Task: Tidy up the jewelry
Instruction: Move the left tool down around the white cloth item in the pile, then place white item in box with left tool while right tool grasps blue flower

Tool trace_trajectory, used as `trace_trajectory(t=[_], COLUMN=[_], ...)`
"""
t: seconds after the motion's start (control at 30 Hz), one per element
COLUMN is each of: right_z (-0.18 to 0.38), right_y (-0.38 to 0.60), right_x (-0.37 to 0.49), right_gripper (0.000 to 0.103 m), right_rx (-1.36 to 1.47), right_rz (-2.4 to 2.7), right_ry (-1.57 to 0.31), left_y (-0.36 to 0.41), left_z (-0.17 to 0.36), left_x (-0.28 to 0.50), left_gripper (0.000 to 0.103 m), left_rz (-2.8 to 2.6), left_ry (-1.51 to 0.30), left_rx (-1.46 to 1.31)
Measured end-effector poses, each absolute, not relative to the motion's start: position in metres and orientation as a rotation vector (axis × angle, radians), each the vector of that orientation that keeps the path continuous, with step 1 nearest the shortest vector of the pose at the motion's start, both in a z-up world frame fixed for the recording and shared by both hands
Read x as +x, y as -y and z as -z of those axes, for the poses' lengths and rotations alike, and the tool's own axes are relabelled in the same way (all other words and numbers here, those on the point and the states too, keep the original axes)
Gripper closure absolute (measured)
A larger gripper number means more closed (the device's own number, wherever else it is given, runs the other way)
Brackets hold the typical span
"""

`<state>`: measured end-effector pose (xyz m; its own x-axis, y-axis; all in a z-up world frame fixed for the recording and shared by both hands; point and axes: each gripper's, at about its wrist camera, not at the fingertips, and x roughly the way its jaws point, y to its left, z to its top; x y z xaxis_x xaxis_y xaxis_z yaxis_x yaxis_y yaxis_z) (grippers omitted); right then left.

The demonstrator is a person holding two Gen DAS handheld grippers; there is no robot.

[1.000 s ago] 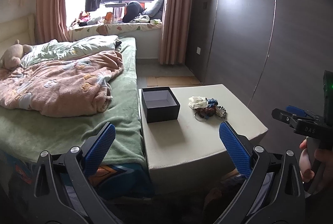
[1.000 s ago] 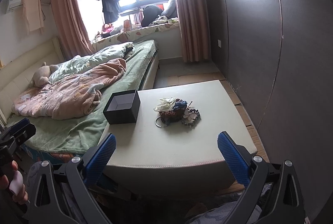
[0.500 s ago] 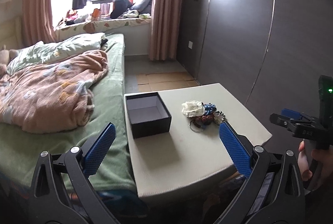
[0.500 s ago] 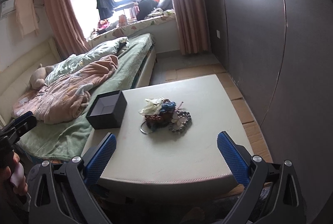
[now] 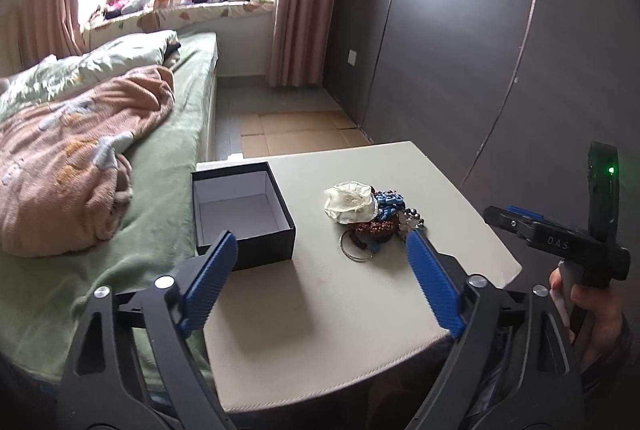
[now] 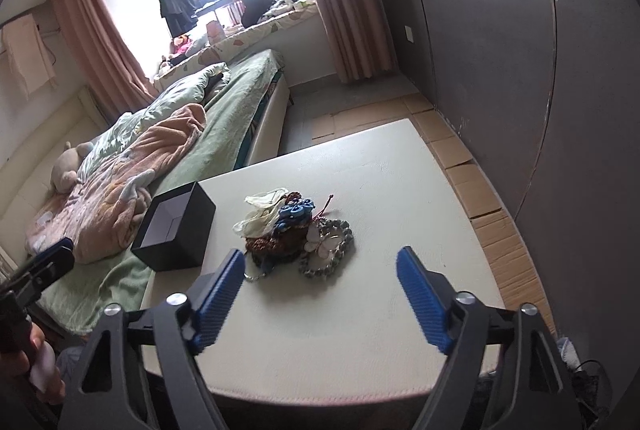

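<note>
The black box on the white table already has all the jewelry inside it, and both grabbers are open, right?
Not quite. The black box is empty; the left wrist view shows its bare inside. The jewelry lies in a pile on the white table beside it. Both grabbers are open.

Pale, cream-topped desk (image 6: 384, 318) sits flush beside the bed (image 5: 168, 166), which carries a crumpled pink blanket (image 5: 68, 158). From my right-hand view: open black box (image 6: 176, 234), empty, at the desk's 9 o'clock edge. Jewelry heap (image 6: 296, 234) near centre, well apart from the box: cream fabric piece, blue piece, brown beads, grey bead bracelet, a metal ring.
</note>
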<state>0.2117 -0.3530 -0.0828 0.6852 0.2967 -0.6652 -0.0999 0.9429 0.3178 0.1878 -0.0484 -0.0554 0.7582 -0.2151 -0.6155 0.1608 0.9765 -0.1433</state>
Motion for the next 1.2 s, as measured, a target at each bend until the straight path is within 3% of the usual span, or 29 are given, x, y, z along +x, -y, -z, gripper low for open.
trace_trajectory(t=[0.43,0.63,0.97,1.07,1.2], right_z=[0.126,0.14,0.146,0.144,0.147], right_y=[0.364,0.375,0.378,0.374,0.364], right_x=[0.242,0.248,0.258,0.267,0.278], right_gripper=[0.044,0.056,0.058,0.057,0.057], right_rx=[0.35,0.38,0.445,0.455,0.475], right_rz=[-0.225,-0.206,-0.24,-0.229,-0.265], right_ry=[-0.858,-0.901,-0.915,-0.915,-0.933], left_y=[0.079,0.104,0.124,0.13,0.131], left_z=[0.088,0.109,0.137,0.148,0.159], left_x=[0.255,0.285,0.34,0.36,0.377], left_gripper=[0.039,0.048,0.049,0.044,0.048], left_rz=[0.294,0.35,0.325,0.301,0.294], left_ry=[-0.777,-0.841,-0.928,-0.959,-0.99], left_rx=[-0.116,-0.115,-0.087,-0.074,-0.116])
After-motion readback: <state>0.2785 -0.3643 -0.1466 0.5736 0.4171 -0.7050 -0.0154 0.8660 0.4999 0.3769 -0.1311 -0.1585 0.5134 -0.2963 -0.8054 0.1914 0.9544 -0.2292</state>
